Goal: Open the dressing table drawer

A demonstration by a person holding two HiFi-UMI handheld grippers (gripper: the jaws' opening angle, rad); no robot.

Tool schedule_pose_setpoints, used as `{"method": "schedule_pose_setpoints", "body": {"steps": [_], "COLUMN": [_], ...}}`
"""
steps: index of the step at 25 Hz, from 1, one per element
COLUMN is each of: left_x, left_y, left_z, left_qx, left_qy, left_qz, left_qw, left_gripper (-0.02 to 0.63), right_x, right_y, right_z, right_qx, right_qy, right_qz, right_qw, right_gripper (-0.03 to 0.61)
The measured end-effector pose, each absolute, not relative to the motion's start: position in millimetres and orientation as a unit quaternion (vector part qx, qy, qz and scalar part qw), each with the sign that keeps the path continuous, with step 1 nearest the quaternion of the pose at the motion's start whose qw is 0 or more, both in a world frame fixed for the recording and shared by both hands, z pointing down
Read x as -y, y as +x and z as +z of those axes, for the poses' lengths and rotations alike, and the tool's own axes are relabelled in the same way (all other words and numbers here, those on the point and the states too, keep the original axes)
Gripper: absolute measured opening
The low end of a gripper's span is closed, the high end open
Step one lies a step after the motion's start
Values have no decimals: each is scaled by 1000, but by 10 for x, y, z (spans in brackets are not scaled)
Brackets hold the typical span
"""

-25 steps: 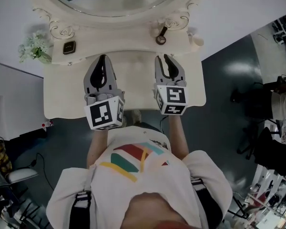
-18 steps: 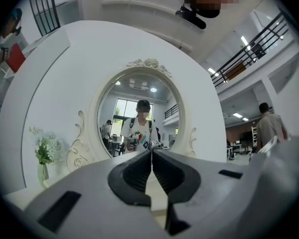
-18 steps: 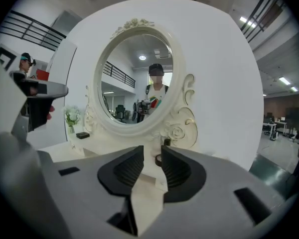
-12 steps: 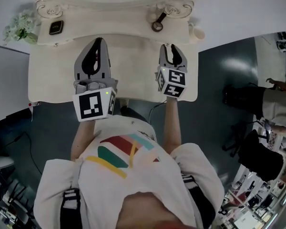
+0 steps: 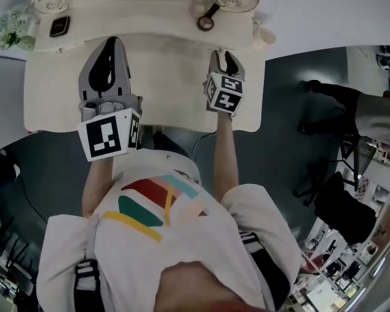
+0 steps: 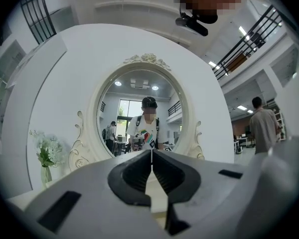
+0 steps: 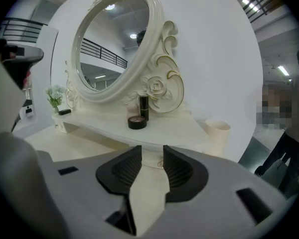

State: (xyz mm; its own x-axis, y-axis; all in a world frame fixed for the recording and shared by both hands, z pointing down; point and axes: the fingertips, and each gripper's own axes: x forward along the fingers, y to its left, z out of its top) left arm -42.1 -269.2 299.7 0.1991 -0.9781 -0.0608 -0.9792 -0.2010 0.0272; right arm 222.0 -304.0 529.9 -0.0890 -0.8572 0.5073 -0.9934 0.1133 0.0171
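Two grippers over cream dressing table [image 5: 175,83], both pointing at far wall.

L gripper [image 6: 152,156]: jaws shut tip to tip, nothing betw. them. Hangs above bare tabletop on L side, aimed at oval mirror [image 6: 142,108], well apart from R gripper.

R gripper [image 7: 149,152]: jaws narrowly apart. Small metal ring pull [image 7: 160,163] sits in the gap at the tips; can't tell if pads touch it. Pull is on the drawer front [image 7: 150,159], a cream face tucked under the raised shelf [image 7: 104,126] at far R of the table. Drawer reads as closed. From head view the drawer itself is hidden under the shelf edge.

On the shelf just above the pull: round black compact [image 7: 137,122], dark lipstick tube [image 7: 143,107] upright right behind it. Neither is betw. the jaws and the pull. Cream cup [image 7: 218,133] at R end of shelf. Far L end: flowers in vase [image 7: 55,96], small black box [image 7: 65,112] beside them.

R of the table, on dark floor: a standing person [image 5: 377,109], black office chair [image 5: 341,213] nearer. Wearer's striped shirt [image 5: 162,207] fills near part of head view.
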Motion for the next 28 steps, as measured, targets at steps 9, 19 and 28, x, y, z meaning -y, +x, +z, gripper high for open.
{"method": "schedule_pose_setpoints", "body": {"steps": [9,19,28], "left_x": [2688,2673,2650], "left_y": [-387,-481,-489], "left_z": [3117,3156,3179], "left_qx": [-635,-647,-646], "left_qy": [-772,-762,-763], "left_qz": [10,1,2], "left_qw": [15,15,13], "left_gripper": [11,11,11], "right_x": [3194,3265,3259], "right_y": [2371,2440,2451], "right_z": [5741,5879,5880], "right_qx": [705,698,692], "right_qy": [638,639,644], "right_qz": [190,213,200], "right_qw": [245,244,259], "right_gripper": [98,95,83]}}
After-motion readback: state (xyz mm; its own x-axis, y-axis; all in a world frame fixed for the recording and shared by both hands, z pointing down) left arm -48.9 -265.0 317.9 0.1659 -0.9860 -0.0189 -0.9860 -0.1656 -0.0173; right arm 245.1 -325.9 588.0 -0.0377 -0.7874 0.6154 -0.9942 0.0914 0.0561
